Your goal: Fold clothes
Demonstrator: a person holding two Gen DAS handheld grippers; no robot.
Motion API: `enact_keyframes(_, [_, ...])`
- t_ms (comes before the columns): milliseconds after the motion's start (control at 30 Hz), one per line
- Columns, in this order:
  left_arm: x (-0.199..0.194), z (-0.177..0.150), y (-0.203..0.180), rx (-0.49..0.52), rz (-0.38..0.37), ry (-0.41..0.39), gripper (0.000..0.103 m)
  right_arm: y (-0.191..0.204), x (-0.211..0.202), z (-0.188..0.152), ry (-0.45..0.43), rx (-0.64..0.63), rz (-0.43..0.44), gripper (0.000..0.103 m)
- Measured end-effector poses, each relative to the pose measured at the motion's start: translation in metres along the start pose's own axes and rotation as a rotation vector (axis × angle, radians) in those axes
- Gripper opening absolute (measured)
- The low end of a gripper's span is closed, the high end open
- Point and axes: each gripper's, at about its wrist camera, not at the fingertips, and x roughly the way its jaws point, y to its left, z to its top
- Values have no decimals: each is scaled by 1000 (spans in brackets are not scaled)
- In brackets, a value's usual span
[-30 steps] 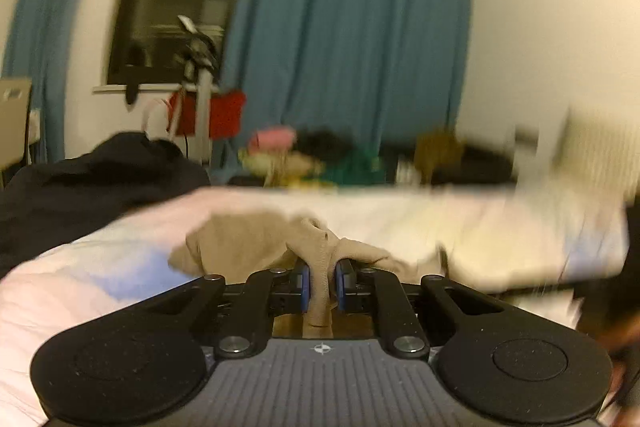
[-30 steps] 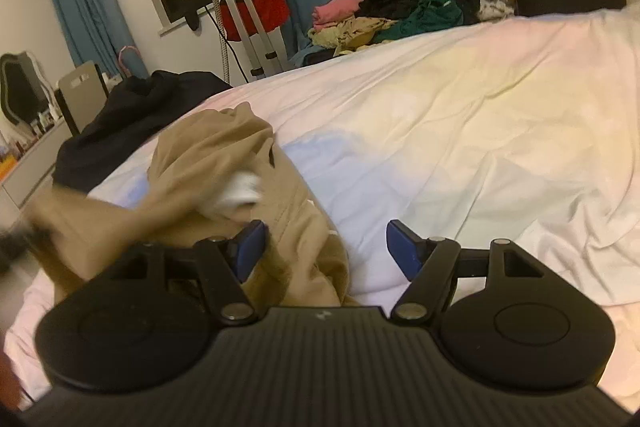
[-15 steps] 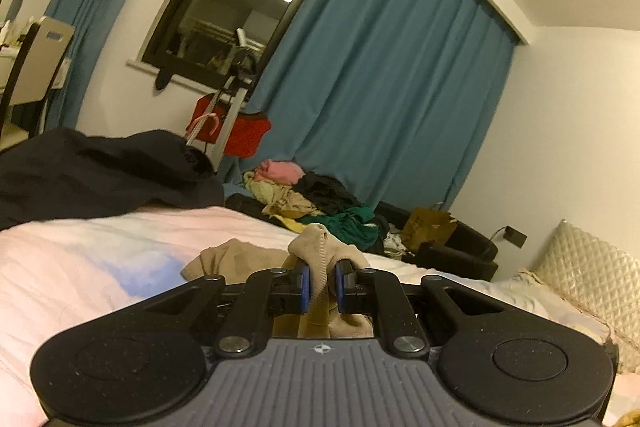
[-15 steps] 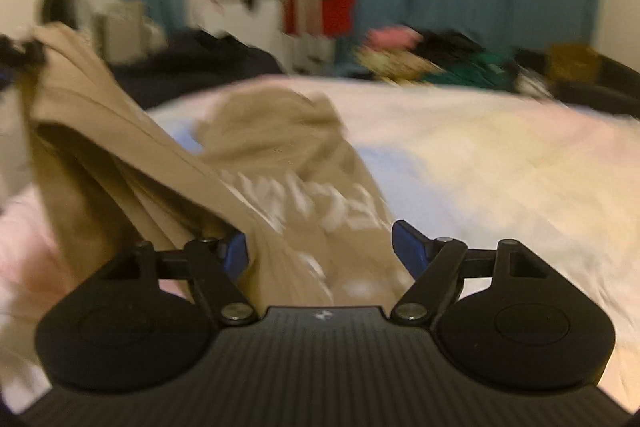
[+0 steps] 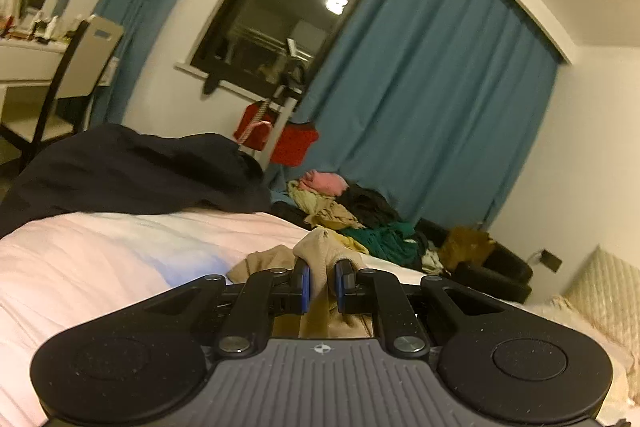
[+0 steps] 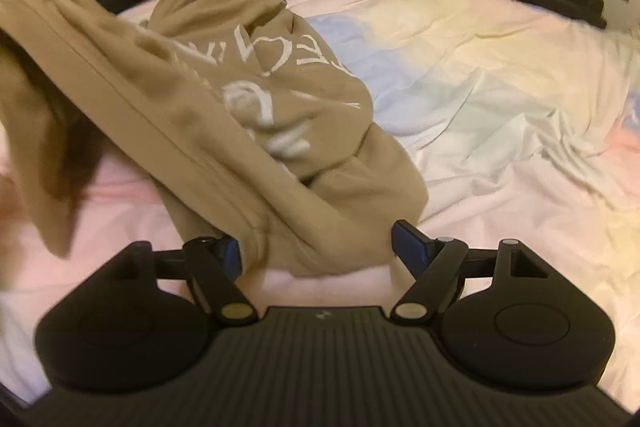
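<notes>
With the left claw [image 5: 319, 281] pinching the tan sweatshirt [image 6: 256, 115] taut, the spread right claw [image 6: 316, 247] does best closing on the hem just ahead between its fingers, above the bed [image 6: 500, 131]

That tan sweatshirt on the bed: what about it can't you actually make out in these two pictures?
- White lettering on the tan sweatshirt: right wrist view, upside down, creased and blurred, so unreadable.
- Its raised end, upper left: cut off by the frame edge; the left gripper holding it is out of that view.
- Left wrist view: only a pinched bunch shows between the fingers; the gripper body hides the rest.
- Its underside: hidden against the bedsheet.
</notes>
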Motion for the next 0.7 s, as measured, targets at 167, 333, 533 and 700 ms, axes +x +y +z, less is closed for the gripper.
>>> enact_keyframes(167, [9, -7, 11, -19, 28, 96, 13, -36, -43, 15, -308, 196, -86, 77])
enact_keyframes(333, [33, -23, 15, 18, 68, 222, 14, -44, -56, 28, -458, 206, -23, 40])
enact_keyframes(533, [60, -38, 17, 91, 131, 361, 38, -44, -29, 35, -365, 223, 60, 15])
enact_keyframes(700, [45, -22, 11, 122, 200, 303, 71, -52, -29, 34, -326, 283, 118, 15])
